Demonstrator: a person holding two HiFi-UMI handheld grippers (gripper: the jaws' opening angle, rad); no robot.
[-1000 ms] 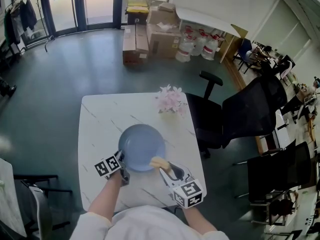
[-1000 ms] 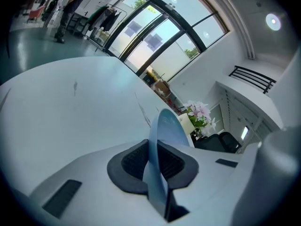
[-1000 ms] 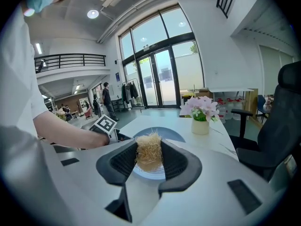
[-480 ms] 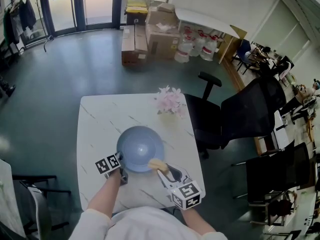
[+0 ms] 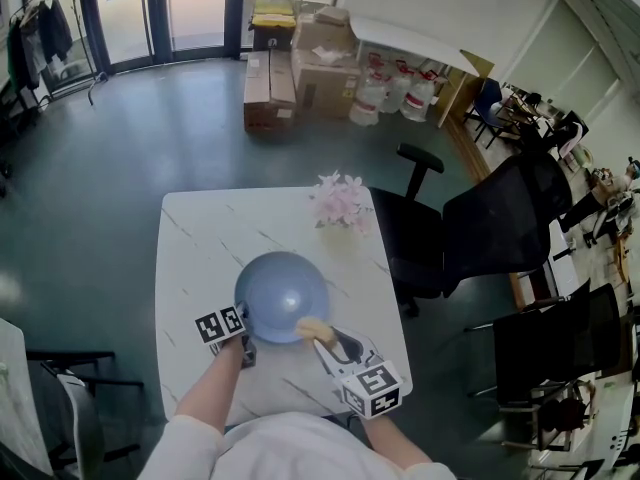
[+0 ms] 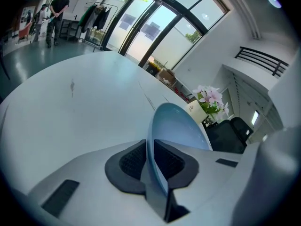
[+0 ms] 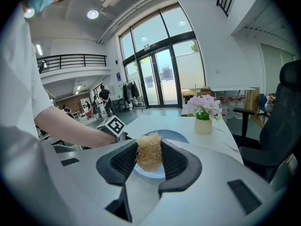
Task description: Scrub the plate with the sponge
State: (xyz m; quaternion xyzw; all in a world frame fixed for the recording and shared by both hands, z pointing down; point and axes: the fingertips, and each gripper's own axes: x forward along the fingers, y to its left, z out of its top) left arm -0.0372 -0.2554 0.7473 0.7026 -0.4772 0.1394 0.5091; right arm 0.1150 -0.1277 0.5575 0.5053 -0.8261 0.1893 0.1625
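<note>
The left gripper (image 6: pixel 150 163) pinches the thin rim of the round, smooth blue plate (image 5: pixel 280 293); the right gripper (image 7: pixel 149 163) squeezes a coarse, fibrous yellow sponge (image 7: pixel 149 152) at the plate's near edge. The white veined table (image 5: pixel 200 238) stands on a dark green floor (image 5: pixel 150 118); pink flowers (image 5: pixel 340 198) stand at its far side.

- Plate (image 5: pixel 282 293): round, pale blue and shallow. It sits near the pink flowers (image 5: pixel 340 200), on the person's side of them. The left gripper (image 6: pixel 153 160) pinches its near left rim.
- Sponge (image 7: pixel 149 150): a straw-yellow fibrous wad clamped between the right gripper (image 7: pixel 149 163) jaws. It is over the plate's rim farthest from the flowers.
</note>
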